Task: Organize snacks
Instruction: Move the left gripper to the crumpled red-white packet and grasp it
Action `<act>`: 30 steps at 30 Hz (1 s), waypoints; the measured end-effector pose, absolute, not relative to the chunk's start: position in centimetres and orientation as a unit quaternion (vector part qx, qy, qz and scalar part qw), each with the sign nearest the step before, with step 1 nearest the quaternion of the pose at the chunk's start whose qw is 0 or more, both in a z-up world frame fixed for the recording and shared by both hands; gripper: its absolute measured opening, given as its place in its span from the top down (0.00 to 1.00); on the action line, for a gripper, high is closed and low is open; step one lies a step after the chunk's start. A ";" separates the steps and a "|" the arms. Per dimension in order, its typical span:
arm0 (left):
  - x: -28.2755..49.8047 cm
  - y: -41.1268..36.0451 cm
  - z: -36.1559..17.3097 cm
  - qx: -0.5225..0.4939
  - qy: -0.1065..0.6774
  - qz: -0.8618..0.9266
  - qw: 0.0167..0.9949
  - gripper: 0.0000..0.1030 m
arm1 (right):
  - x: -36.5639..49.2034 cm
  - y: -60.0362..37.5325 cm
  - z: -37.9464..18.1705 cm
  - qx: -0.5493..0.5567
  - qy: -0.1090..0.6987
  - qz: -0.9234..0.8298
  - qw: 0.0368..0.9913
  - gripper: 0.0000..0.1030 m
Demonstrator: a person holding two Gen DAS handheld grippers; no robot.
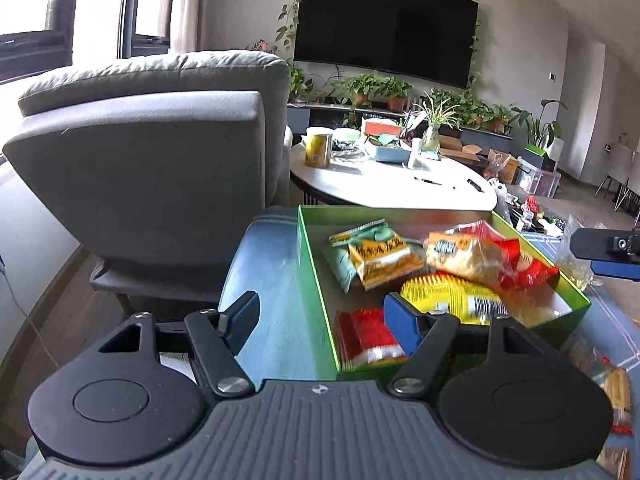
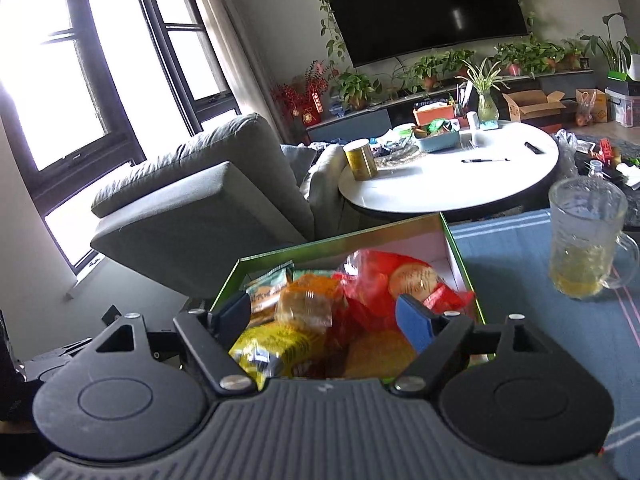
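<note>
I am holding both my left gripper (image 1: 322, 314) and right gripper (image 2: 324, 318) wide open, empty, over one green box (image 1: 316, 280) containing about five snack packets (image 1: 376, 256).

This is the living room of a home. A large dark television (image 1: 386, 26) hangs on the wall with trailing vines (image 1: 290, 12) draped around its frame, and below it a long low cabinet (image 2: 400, 114) carries a row of potted plants (image 1: 376, 88). A grey upholstered armchair (image 1: 160, 140) stands beside tall dark-framed windows (image 2: 80, 72) with bright daylight coming through. A round white counter (image 2: 452, 172) holds a yellow tin (image 2: 360, 159), a pen (image 2: 484, 160), a small basket (image 2: 438, 140) of odds and ends and a plant in a glass vase (image 2: 487, 106). Open cardboard boxes (image 2: 532, 105) and clear storage bins (image 1: 538, 178) sit on the floor near the wall.
</note>
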State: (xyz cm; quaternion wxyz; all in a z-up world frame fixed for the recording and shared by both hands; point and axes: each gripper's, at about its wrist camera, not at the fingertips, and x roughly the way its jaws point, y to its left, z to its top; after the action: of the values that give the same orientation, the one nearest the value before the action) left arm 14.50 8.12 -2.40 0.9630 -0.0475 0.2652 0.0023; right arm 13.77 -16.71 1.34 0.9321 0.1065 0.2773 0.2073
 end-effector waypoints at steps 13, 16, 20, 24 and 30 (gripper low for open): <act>11.2 8.0 -4.7 -0.027 0.309 -0.012 0.951 0.31 | 10.9 -19.4 0.4 0.124 0.284 0.181 0.933 0.39; 11.2 7.3 -5.9 -0.015 0.333 -0.026 0.942 0.31 | 10.5 -20.2 0.1 0.131 0.288 0.175 0.932 0.39; 11.6 5.9 -7.0 -0.005 0.345 -0.044 0.938 0.31 | 10.2 -20.8 -0.2 0.136 0.291 0.171 0.932 0.39; 12.4 4.3 -7.4 0.011 0.347 -0.071 0.935 0.30 | 9.9 -21.3 -0.6 0.135 0.295 0.167 0.931 0.39; 13.9 3.2 -8.4 0.027 0.356 -0.062 0.932 0.30 | 9.3 -22.4 -1.3 0.137 0.307 0.158 0.929 0.39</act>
State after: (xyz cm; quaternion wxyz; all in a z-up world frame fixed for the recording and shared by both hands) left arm 13.90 3.16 -8.40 0.9322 0.0275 0.3556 -0.0624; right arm 9.30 -22.38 -1.30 0.9286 0.1369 0.3066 0.1579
